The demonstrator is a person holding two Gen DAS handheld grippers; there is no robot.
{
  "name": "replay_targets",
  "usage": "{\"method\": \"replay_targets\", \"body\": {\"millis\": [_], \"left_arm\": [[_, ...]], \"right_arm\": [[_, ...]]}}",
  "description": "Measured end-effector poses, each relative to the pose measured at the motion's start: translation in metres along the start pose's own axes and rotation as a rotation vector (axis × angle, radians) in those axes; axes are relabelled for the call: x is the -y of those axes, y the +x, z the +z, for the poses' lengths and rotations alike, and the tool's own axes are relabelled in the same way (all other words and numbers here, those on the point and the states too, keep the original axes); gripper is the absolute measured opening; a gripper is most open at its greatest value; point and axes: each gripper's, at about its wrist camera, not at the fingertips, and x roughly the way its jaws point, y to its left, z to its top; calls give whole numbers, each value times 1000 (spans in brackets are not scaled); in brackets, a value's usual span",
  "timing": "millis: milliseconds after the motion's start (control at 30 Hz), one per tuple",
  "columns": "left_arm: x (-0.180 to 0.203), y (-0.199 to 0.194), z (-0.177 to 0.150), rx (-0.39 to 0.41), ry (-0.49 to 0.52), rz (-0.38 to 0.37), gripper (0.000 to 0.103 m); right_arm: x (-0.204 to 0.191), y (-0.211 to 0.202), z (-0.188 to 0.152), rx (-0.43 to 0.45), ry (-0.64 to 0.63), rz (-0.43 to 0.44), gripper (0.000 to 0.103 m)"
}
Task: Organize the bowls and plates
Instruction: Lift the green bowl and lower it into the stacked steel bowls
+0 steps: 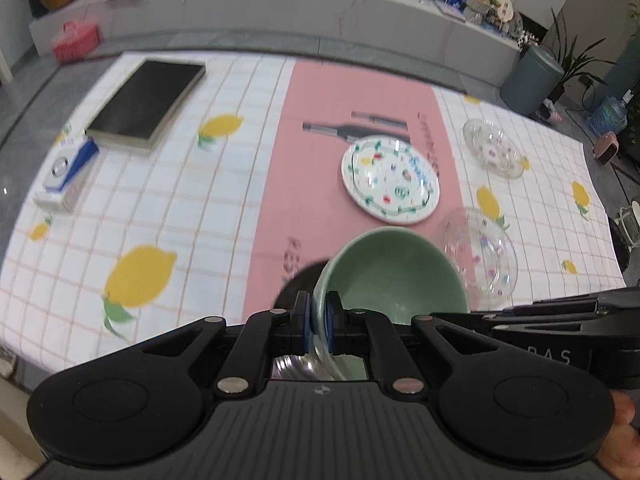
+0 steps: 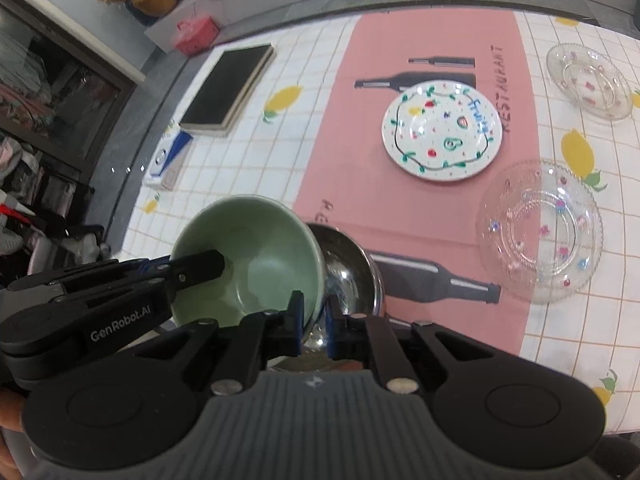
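A pale green bowl (image 1: 394,276) (image 2: 248,256) is held tilted above the pink table runner. My left gripper (image 1: 318,322) is shut on its near-left rim, one finger (image 2: 200,264) inside the bowl. My right gripper (image 2: 314,322) is shut on the opposite rim and enters the left wrist view from the right (image 1: 532,312). A shiny steel bowl (image 2: 352,276) (image 1: 294,364) sits just under the green one; I cannot tell whether they touch. A white plate with coloured drawings (image 1: 390,180) (image 2: 442,130) lies mid-runner. Two clear glass plates (image 1: 480,256) (image 1: 494,148) (image 2: 540,230) (image 2: 588,80) lie to its right.
A dark book (image 1: 146,102) (image 2: 228,88) and a blue-and-white box (image 1: 66,174) (image 2: 168,162) lie at the far left of the lemon-print tablecloth (image 1: 160,200). A grey bench with a red bag (image 1: 74,40) runs behind the table. A person's hand (image 1: 622,432) holds the left gripper's handle.
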Motion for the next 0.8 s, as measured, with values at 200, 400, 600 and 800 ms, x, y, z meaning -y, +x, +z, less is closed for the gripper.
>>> {"method": "replay_targets", "body": {"millis": [200, 400, 600, 800], "left_arm": [[-9, 25, -10, -78, -25, 0, 8], [-13, 42, -14, -116, -32, 9, 8], [-8, 48, -14, -115, 11, 44, 8], [-4, 55, -14, -134, 47, 71, 8]], "right_arm": [[10, 32, -1, -80, 39, -11, 7], [14, 51, 0, -102, 40, -35, 6], [11, 61, 3, -99, 13, -65, 5], [7, 68, 6, -108, -14, -98, 5]]}}
